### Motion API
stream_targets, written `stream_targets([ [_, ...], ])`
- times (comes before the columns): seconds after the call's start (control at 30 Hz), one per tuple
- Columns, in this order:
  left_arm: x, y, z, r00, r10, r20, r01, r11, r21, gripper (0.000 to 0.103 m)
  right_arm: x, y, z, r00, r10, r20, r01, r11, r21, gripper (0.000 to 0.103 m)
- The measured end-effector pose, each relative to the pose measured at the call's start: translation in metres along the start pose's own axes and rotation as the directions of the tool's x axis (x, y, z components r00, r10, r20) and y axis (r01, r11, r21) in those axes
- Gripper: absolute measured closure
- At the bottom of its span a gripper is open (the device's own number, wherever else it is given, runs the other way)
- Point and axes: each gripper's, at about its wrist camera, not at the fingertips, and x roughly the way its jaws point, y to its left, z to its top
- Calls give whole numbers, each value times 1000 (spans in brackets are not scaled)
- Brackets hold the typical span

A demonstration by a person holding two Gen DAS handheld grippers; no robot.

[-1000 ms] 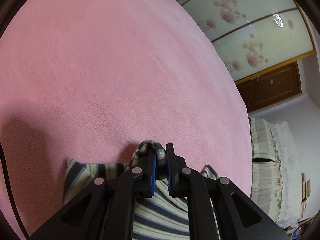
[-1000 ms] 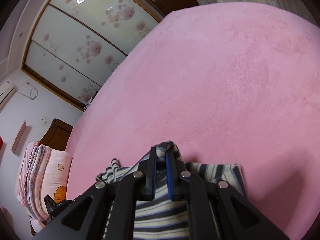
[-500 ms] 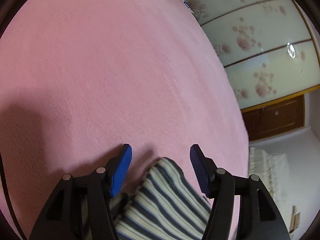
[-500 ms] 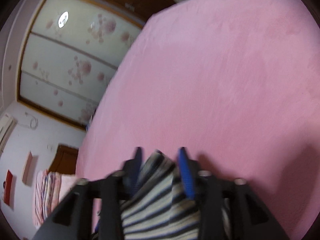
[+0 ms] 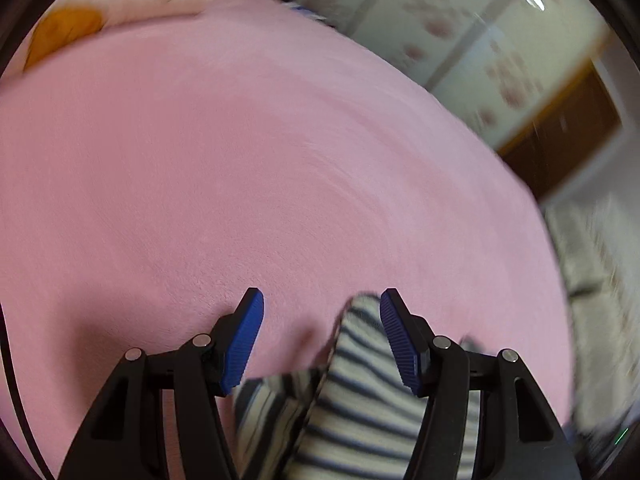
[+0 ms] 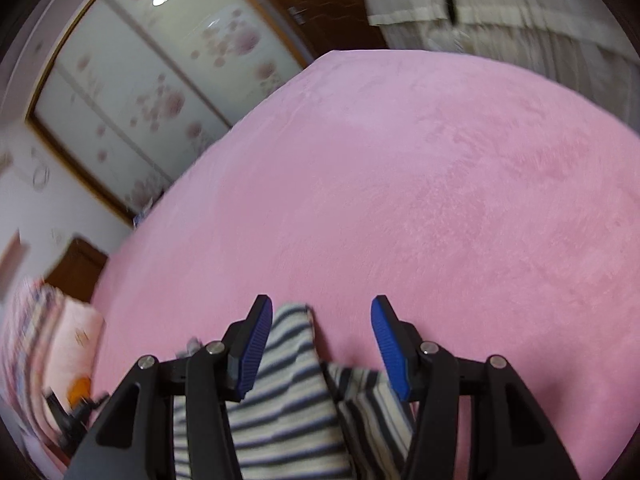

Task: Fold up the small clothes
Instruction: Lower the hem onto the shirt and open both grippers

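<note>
While both grippers stand partly open, gripping nothing, the striped knit garment (image 5: 360, 396) lies on the pink blanket (image 5: 240, 180) beneath the left gripper (image 5: 322, 340) and right gripper (image 6: 322, 344). Light, limp fabric (likely to slump): pinch folded corners, judging by its drape.

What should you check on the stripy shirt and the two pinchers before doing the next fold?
1. Left gripper let go: ok, its blue pads stand apart, not pressing the striped knit garment.
2. Right gripper let go: ok, jaws apart, cloth loose between them.
3. Garment lying on the pink fleece blanket: ok.
4. Folded edge flat: not ok, a corner stands up beside the left gripper's right pad.
5. Whole garment outline neat: cannot tell, most of it is hidden under the grippers.
6. Blanket ahead free of clutter: ok in both views.
</note>
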Motion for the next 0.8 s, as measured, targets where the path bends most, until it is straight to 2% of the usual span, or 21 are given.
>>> stream_targets([
  [0.07,-5,-12,-3,1000,11,-6,-10,994,110,44,-1,9,-2,1000,-17,-26,15,998,-56,51],
  [0.13,-7,-24,-5,1000,18,-10,-15,979,204,42,2,13,-1,999,-16,-48,13,998,-61,51],
  [0.2,-4,-29,-4,1000,25,-12,-22,967,252,41,4,11,0,998,-6,-60,3,999,-48,51],
  [0.43,37,-39,9,990,-28,-136,65,960,274,41,41,12,1,987,-10,-158,-1,998,-69,51],
  [0.6,64,-16,-2,975,-60,-213,114,961,251,41,64,19,-4,980,-2,-197,-15,996,-86,51],
  [0.63,68,-18,-4,974,-60,-217,115,961,250,41,67,22,-5,980,2,-198,-21,995,-95,55],
  [0.67,69,-18,-3,974,-68,-216,122,961,247,41,70,26,-7,979,2,-202,-26,993,-114,66],
  [0.7,70,-18,-3,974,-74,-214,127,961,244,41,72,31,-9,978,4,-208,-33,990,-137,73],
  [0.73,71,-19,-2,975,-75,-208,126,963,240,46,73,35,-10,977,-1,-211,-32,988,-154,85],
  [0.77,70,-19,0,977,-77,-198,123,965,233,63,74,40,-12,978,-15,-208,-24,984,-179,95],
  [0.8,72,-20,0,980,-62,-188,106,966,237,76,73,45,-14,980,-41,-193,-2,976,-219,97],
])
